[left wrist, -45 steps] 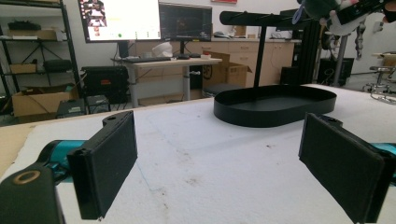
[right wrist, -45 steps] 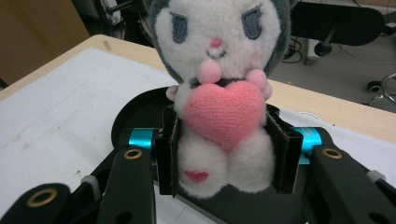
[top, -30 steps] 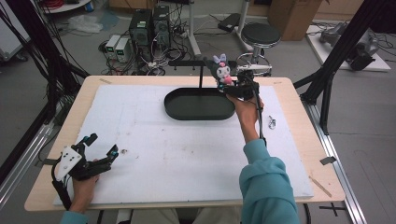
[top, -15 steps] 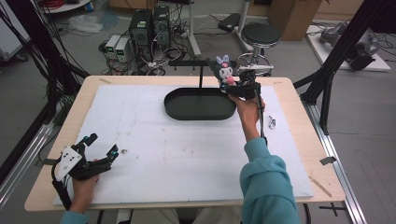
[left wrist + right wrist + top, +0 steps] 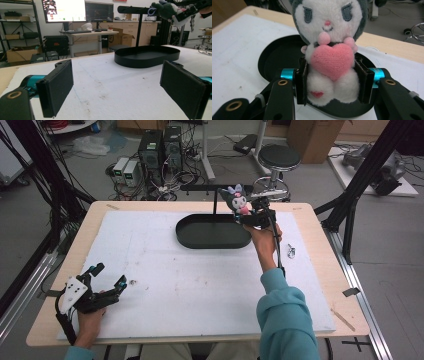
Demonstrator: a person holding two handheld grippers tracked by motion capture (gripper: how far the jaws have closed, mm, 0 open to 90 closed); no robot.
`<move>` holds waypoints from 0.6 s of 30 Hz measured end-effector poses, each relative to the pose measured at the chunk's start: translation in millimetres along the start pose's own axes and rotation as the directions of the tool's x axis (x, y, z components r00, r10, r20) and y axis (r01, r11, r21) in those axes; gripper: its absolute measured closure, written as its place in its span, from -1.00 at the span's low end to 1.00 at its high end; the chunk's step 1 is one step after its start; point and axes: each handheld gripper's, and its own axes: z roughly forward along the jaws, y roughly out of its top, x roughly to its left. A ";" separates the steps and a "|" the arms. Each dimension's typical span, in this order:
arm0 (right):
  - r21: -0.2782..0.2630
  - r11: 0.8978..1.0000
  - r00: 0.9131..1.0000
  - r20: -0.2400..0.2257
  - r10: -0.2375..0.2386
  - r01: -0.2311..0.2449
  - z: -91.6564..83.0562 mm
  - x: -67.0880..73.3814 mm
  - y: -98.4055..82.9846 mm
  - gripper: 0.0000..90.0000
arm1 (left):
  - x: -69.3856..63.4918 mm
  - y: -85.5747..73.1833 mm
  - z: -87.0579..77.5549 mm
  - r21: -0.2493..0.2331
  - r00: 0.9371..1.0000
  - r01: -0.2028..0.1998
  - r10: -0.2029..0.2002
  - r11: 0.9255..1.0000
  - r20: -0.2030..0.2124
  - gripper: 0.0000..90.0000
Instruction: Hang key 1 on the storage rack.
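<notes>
Small plush toy (image 5: 328, 47), white face, dark grey hood, pink heart at chest; upright, clamped at the body, raised above the right end of the black oval tray (image 5: 200, 236).

Robotics lab, black camera rig frame (image 5: 42, 195) around the tabletop (image 5: 310, 220), computers (image 5: 160, 145) and cables on the floor, wall monitors (image 5: 75, 10), cardboard boxes (image 5: 15, 55)

We count one plush toy (image 5: 237, 200), one black oval tray (image 5: 213, 238) with one T-shaped stand (image 5: 214, 188), two grippers, left (image 5: 106, 279) and right (image 5: 240, 215), one white mat (image 5: 190, 285), one stool (image 5: 279, 157).
</notes>
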 end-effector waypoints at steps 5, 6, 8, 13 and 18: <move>0.017 1.000 1.000 -0.002 -0.010 0.010 2.5 1.3 -2.0 0.21 | -0.1 0.0 0.0 -0.001 1.000 0.000 0.000 1.000 0.000 -0.74; 0.022 1.000 1.000 -0.004 -0.007 0.007 3.0 1.0 -2.5 0.21 | -0.1 -0.1 0.1 -0.002 1.000 0.000 0.000 1.000 0.000 -0.74; 0.022 1.000 1.000 -0.002 -0.008 0.008 4.1 0.5 -4.2 0.21 | -0.1 0.0 0.0 -0.001 1.000 0.000 0.000 1.000 0.000 -0.74; 0.044 0.999 1.000 -0.004 -0.001 0.002 8.5 -2.8 -9.8 0.21 | -0.1 0.0 0.0 -0.001 1.000 -0.001 0.001 1.000 0.000 -0.74; 0.066 0.998 1.000 -0.006 0.005 -0.004 13.1 -3.0 -11.7 0.21 | -0.1 0.0 0.0 0.000 1.000 0.000 0.000 1.000 0.000 -0.74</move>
